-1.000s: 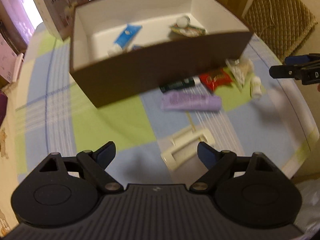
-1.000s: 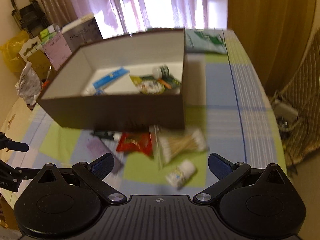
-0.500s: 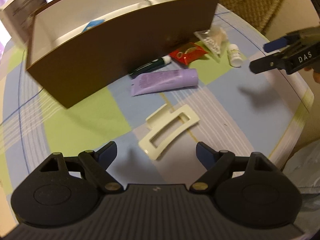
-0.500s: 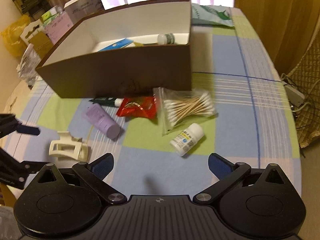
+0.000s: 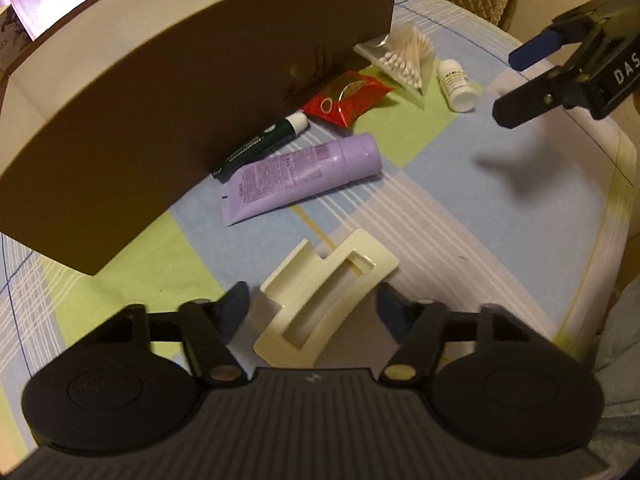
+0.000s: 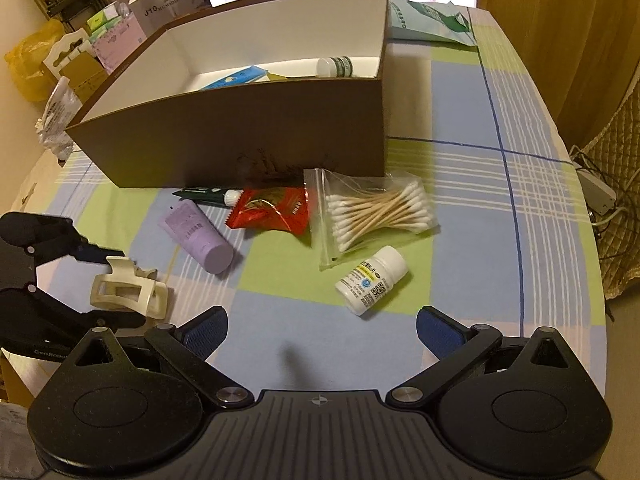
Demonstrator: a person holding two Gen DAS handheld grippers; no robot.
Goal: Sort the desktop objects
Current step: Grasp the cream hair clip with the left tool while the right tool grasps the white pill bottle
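A cream hair claw clip (image 5: 326, 294) lies on the checked tablecloth between the open jaws of my left gripper (image 5: 314, 306); it also shows in the right wrist view (image 6: 128, 292). A purple tube (image 5: 300, 178), a dark green tube (image 5: 262, 144), a red packet (image 5: 346, 96), a bag of cotton swabs (image 5: 404, 56) and a white pill bottle (image 5: 456, 84) lie in front of the brown box (image 5: 160, 92). My right gripper (image 6: 320, 328) is open and empty, above the cloth just short of the pill bottle (image 6: 372, 280).
The brown box (image 6: 240, 132) holds a blue tube (image 6: 236, 78) and a small bottle (image 6: 336, 66). Boxes and packets (image 6: 116, 36) stand at the far left, a green pouch (image 6: 428, 20) behind the box. The table edge runs along the right.
My left gripper has come down and forward, so the claw clip now sits between its fingers. My right gripper has lowered toward the pill bottle.
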